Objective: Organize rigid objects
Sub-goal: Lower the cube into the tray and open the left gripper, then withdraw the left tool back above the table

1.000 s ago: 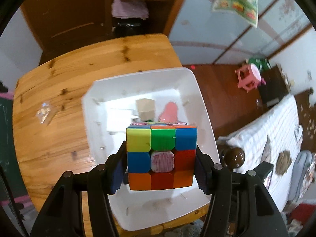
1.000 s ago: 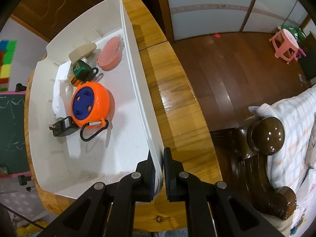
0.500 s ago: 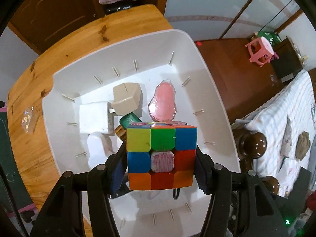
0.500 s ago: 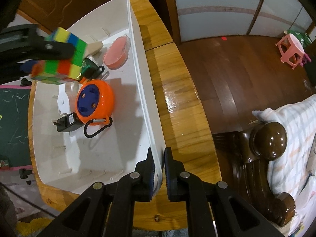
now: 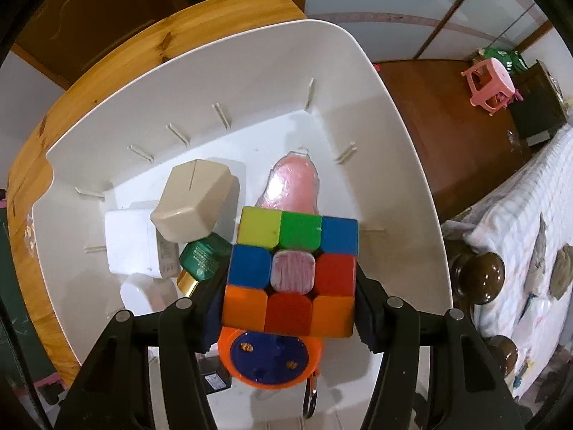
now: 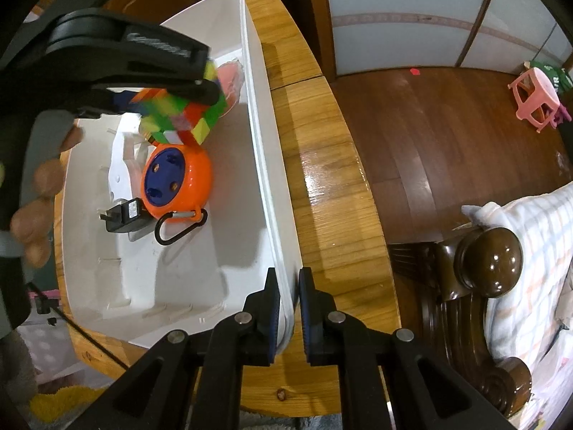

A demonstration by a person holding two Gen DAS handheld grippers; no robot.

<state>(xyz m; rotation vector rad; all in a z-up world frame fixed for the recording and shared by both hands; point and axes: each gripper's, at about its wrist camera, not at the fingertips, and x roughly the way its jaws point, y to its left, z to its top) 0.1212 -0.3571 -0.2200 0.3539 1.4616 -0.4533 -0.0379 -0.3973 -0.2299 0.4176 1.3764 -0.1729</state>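
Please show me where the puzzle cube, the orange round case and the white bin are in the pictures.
puzzle cube [image 5: 290, 275]: left wrist view, on its worn centre tile.
orange round case [image 6: 177, 179]: right wrist view, on its blue face.
white bin [image 6: 266, 165]: right wrist view, on its long side wall.

I'm working in a lived-in home, likely a bedroom: a wooden table [image 6: 322, 179] stands beside a carved bed frame [image 6: 490, 261] with a checked blanket [image 6: 537, 236], above a dark wood floor [image 6: 447, 118], with a child's pink stool [image 6: 537, 96] by sliding panel doors [image 6: 412, 10].
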